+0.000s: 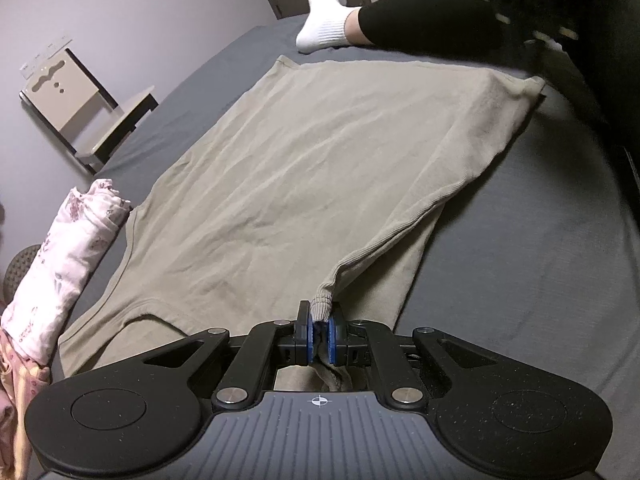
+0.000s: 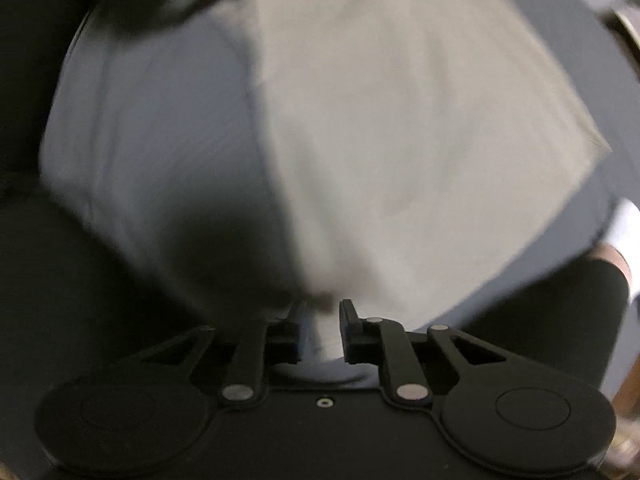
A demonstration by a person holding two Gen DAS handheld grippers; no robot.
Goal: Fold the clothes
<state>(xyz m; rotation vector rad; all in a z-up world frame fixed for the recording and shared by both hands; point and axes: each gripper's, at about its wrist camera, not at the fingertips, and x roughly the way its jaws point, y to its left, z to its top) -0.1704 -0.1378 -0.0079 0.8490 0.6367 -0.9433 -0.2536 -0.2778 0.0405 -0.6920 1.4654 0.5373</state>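
A khaki long-sleeved shirt (image 1: 304, 168) lies spread flat on the dark grey bed sheet (image 1: 520, 240). One sleeve (image 1: 400, 224) is folded diagonally across its body. My left gripper (image 1: 320, 330) is shut on that sleeve's ribbed cuff (image 1: 322, 306), low over the near end of the shirt. The right wrist view is motion-blurred. There the shirt (image 2: 420, 120) narrows to a corner just ahead of my right gripper (image 2: 322, 312), whose fingers stand apart with pale sheet showing between them. In the left wrist view a dark shape hangs over the shirt's far right corner (image 1: 534, 86).
A person's leg in black with a white sock (image 1: 324, 20) rests on the bed beyond the shirt. Folded floral clothes (image 1: 64, 264) lie at the left edge. A small beige stool (image 1: 80, 104) stands by the wall.
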